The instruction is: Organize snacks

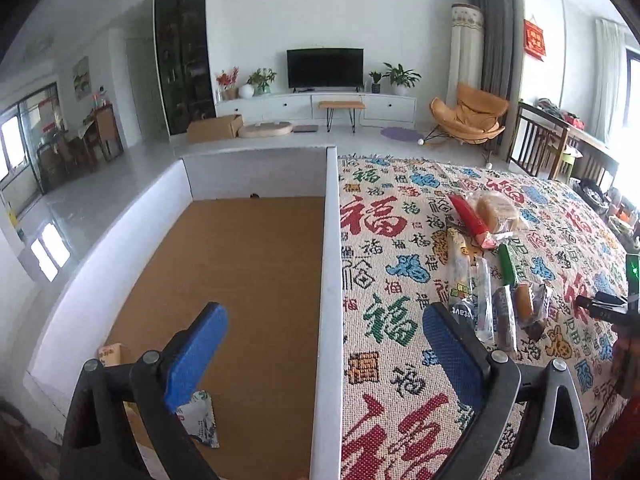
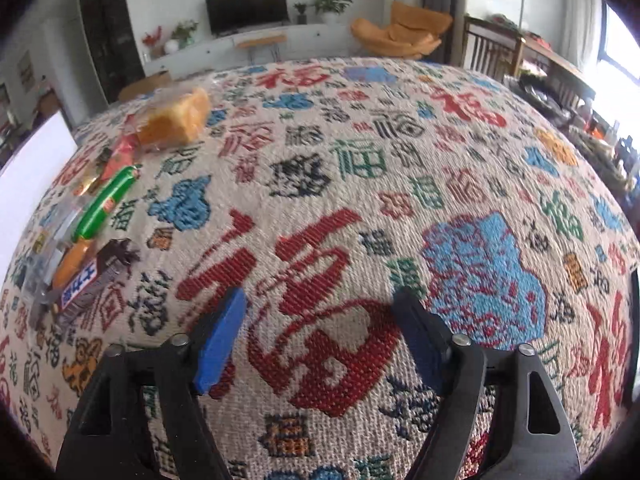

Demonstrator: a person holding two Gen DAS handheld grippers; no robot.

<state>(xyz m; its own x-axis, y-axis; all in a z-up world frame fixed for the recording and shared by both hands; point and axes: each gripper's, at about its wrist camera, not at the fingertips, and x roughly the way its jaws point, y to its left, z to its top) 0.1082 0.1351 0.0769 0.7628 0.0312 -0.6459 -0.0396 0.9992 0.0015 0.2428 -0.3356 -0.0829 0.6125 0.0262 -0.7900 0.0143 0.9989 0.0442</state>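
The snacks (image 2: 92,216) lie in a small pile on the patterned cloth (image 2: 360,184) of the bench, near its left edge beside the white box (image 1: 332,280). From the right gripper (image 2: 320,340) they lie to the left, with the green stick (image 2: 106,202) pointing away from it. This gripper is nearer and gapes wide, holding nothing. The left gripper (image 1: 324,356) hangs over the box wall, also wide and empty.

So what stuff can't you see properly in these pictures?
- Left wrist view: packets in the box sit partly behind the left gripper.
- Right wrist view: the snack pile is squashed at the picture's edge, labels unreadable.
- Left wrist view: clear wrappers overlap; contents unclear.
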